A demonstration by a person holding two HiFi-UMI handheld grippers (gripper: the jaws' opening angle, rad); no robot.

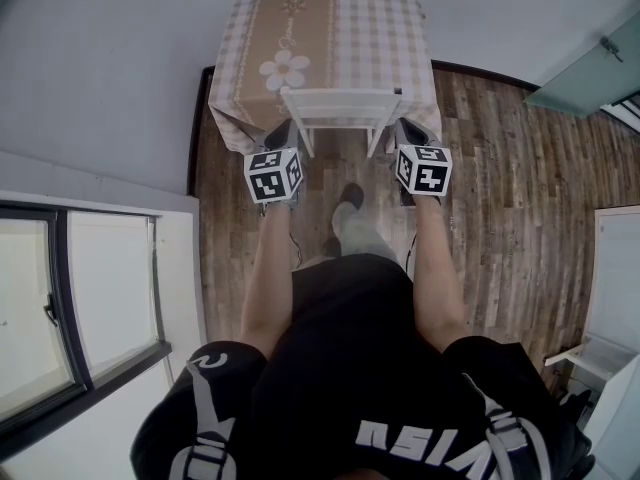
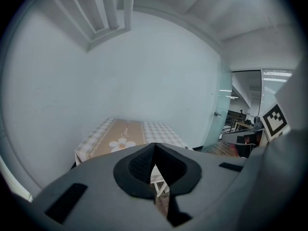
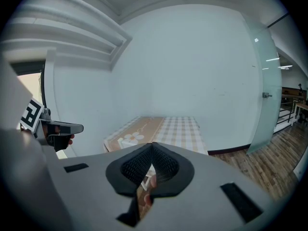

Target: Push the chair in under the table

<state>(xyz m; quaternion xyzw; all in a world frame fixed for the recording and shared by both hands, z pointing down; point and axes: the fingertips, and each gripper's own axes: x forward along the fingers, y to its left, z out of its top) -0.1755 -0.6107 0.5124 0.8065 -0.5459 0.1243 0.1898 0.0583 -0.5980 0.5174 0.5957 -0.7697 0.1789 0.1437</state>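
A white chair (image 1: 342, 103) stands at the near edge of a table (image 1: 370, 28) covered with a checked cloth bearing a daisy print; its seat is hidden beneath the table. My left gripper (image 1: 283, 133) is shut and empty by the chair back's left end. My right gripper (image 1: 405, 133) is shut and empty by its right end. I cannot tell whether either touches the chair. In the left gripper view the shut jaws (image 2: 154, 158) point at the table (image 2: 120, 136). The right gripper view shows its shut jaws (image 3: 152, 154) before the table (image 3: 163, 129).
The table backs against a pale wall (image 1: 120, 48). A window (image 1: 70, 298) is at the left, a glass door (image 1: 590, 73) at the far right, white furniture (image 1: 615, 298) at the right edge. The person's foot (image 1: 348, 200) is on the wooden floor (image 1: 500, 198) behind the chair.
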